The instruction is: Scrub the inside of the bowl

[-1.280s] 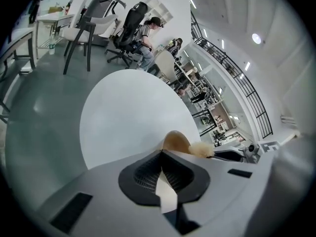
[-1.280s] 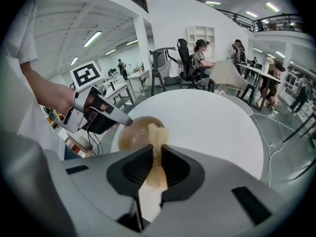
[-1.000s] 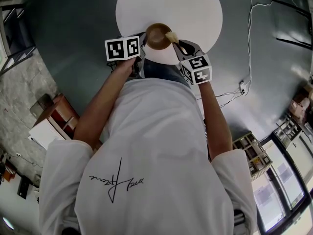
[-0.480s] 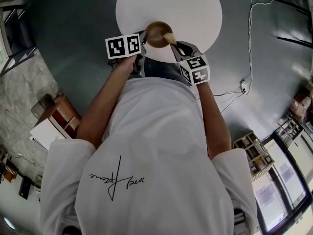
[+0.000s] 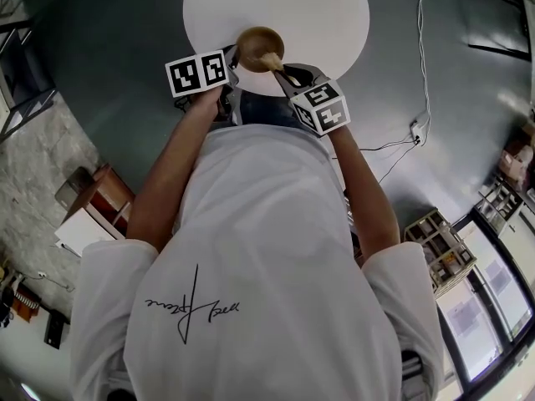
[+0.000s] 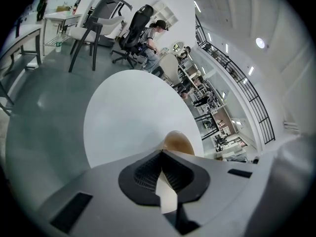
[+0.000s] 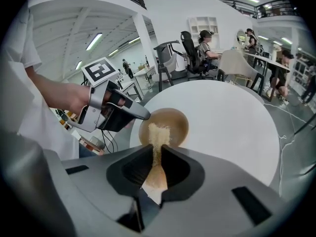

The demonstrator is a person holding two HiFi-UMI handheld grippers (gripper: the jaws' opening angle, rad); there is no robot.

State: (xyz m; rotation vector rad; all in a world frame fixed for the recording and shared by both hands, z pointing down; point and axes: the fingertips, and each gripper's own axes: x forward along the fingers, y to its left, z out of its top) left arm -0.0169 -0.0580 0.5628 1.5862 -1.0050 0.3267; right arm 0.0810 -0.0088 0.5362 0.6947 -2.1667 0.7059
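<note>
Where my left gripper point(image 5: 235, 58) meets the near-left side of the bowl point(image 5: 257, 43), its ribbed black pads are pressed together on the thin rim and pin it. The bowl is round, smooth and brown with a wood-like sheen. It sits upright close to the near edge of the table point(image 5: 322, 11), a flat white disc with a matte top. Just right of the bowl's middle, a scrubber point(image 7: 158, 134) of pale, coarse, fibrous stuff pokes down into the hollow, its frayed end inside the bowl. My right gripper point(image 7: 157, 151) holds that scrubber, its jaws clamped on the narrower lower part so the tuft stands out past the tips. Grey, faintly glossy floor point(image 5: 100, 40) lies all around the table.
</note>
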